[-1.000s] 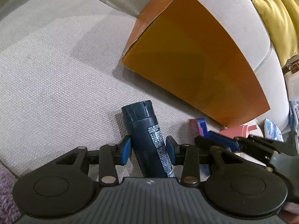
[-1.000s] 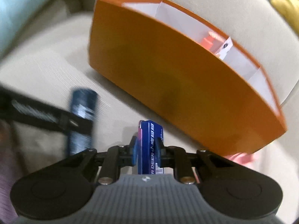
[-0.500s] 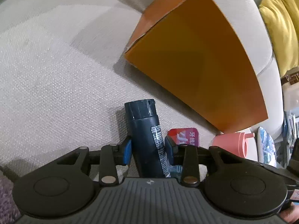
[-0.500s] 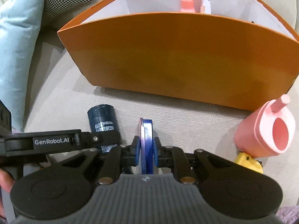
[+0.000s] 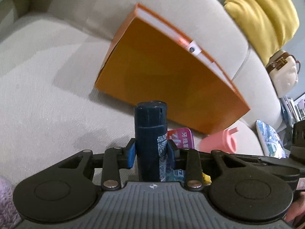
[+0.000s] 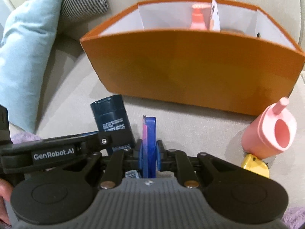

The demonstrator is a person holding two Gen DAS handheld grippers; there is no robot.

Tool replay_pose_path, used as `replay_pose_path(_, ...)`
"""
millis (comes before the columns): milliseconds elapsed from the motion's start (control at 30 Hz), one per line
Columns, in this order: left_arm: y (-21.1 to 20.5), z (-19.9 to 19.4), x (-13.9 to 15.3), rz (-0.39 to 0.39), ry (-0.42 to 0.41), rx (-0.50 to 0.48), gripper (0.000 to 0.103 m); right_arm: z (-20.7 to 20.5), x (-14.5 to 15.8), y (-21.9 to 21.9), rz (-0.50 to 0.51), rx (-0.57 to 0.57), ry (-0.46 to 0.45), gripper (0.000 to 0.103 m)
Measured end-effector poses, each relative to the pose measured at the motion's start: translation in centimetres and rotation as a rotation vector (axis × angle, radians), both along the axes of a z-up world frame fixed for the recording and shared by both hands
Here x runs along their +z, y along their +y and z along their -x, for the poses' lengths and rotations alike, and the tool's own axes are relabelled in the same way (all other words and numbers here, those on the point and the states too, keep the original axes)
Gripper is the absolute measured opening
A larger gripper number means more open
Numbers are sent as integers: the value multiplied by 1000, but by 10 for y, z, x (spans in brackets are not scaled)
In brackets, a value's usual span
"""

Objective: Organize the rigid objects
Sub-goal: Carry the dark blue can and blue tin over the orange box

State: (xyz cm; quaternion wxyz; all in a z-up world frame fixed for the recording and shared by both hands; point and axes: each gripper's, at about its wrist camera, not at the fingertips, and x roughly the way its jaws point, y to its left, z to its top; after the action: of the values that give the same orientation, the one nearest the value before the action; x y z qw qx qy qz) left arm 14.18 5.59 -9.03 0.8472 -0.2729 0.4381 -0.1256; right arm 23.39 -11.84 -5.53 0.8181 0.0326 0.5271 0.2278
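With the left gripper (image 5: 151,153) closing on the dark bottle (image 5: 150,131) and the right gripper (image 6: 148,155) clamped on the flat blue case (image 6: 149,133), both pickups look underway, and next likely calls for carrying them over the orange box (image 6: 190,64) at upper centre.

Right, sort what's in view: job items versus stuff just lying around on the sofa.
Job items:
- dark blue bottle, pinched in the closing left gripper
- flat blue case, in the right gripper
- orange divided box
- pink cup
- yellow item

Lying about:
- light blue cushion
- striped cushion
- yellow cushion
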Motion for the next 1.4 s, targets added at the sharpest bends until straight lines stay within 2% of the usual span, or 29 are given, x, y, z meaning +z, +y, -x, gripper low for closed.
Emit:
replay_pose_path(200, -2, 8, 29, -15, -98, -1, 38, 2, 26, -9, -34, -3, -63, 13)
replay_pose_path(400, 3, 2, 78, -18, -226, 4, 38, -8, 63, -12, -61, 6, -158, 14)
replay_pose_path(500, 5, -7, 108, -30, -299, -12, 38, -17, 92, -17, -66, 16, -220, 14)
replay_pose_path(633, 4, -32, 148, -91, -389, -51, 38, -38, 123, -33, -65, -6, -286, 14)
replay_pose_path(767, -5, -68, 173, -154, -431, -95, 38, -71, 140, -49, -56, -43, -301, 14)
replay_pose_path(833, -7, -85, 174, -171, -419, -117, 38, -92, 139, -54, -39, -65, -276, 14)
replay_pose_path(900, -12, -103, 167, -196, -390, -144, 38, -113, 128, -56, -22, -94, -210, 14)
replay_pose_path(1033, -18, -136, 141, -261, -289, -212, 38, -140, 96, -48, -24, -96, -100, 14)
replay_pose_path(1167, -22, -163, 112, -332, -168, -262, 38, -159, 68, -37, -59, -94, -45, 14)
replay_pose_path(1400, -39, -177, 81, -437, -105, -341, 38, -174, 31, -19, -75, -49, 26, 14)
